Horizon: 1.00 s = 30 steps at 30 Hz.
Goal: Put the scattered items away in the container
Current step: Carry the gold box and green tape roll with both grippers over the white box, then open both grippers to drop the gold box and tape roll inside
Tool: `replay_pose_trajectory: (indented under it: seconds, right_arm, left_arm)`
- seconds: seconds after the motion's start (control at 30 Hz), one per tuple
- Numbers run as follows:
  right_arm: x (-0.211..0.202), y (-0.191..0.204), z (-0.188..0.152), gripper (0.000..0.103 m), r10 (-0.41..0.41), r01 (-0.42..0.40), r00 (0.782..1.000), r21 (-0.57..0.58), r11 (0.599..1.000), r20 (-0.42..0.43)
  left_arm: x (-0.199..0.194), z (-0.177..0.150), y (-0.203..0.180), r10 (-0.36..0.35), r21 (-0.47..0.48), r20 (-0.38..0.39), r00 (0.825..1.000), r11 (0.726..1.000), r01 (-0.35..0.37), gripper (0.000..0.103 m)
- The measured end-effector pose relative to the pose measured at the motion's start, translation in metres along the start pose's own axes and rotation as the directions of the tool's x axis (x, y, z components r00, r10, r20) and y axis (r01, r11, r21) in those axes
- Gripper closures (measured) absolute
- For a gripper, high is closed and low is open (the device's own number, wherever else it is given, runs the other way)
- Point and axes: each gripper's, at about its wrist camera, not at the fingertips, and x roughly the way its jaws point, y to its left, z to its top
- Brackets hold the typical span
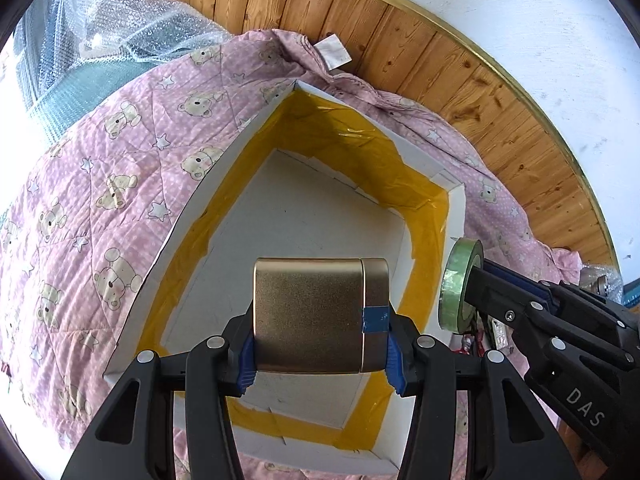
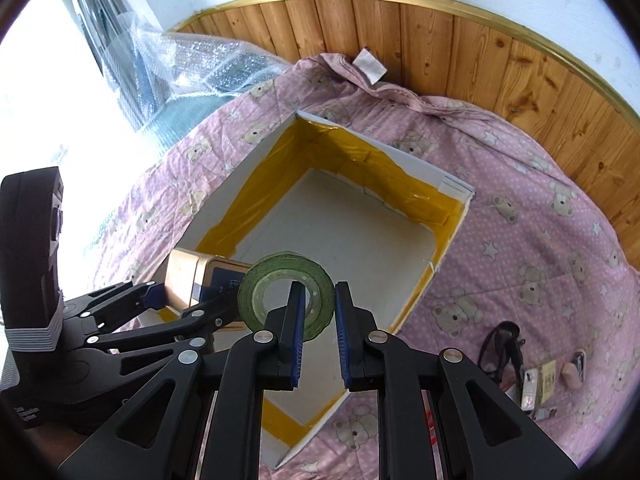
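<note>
A gold metal box [image 1: 308, 312] with a strip of blue tape is clamped between the blue pads of my left gripper [image 1: 320, 360], which is shut on it. It hangs over the near part of the container [image 1: 400, 148], an empty white box lined with yellow tape. My right gripper [image 1: 474, 280] comes in from the right, shut on a green tape roll [image 1: 460, 284] beside the box's right wall. In the right wrist view the right gripper [image 2: 318, 320] pinches the green tape roll [image 2: 286, 296] through its wall above the container [image 2: 420, 166]. The left gripper [image 2: 188, 300] holds the gold box [image 2: 192, 280].
The container rests on a pink bear-print quilt [image 2: 520, 240]. Dark glasses [image 2: 504, 340], small packets [image 2: 540, 380] and a pink block [image 2: 570, 374] lie on the quilt at the right. Bubble wrap [image 2: 192, 64] sits at the back left. A wood-panelled wall [image 2: 440, 40] runs behind.
</note>
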Motion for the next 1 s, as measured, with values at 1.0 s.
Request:
replay_pose_trajectory:
  seconds: [1.0]
  right_arm:
    - [0.046, -0.015, 0.015, 0.055, -0.007, 0.009, 0.995, 0.012, 1.000, -0.097]
  left_arm:
    - [0.059, 0.023, 0.011, 0.087, 0.072, -0.143, 0.986, 0.994, -0.077, 0.041]
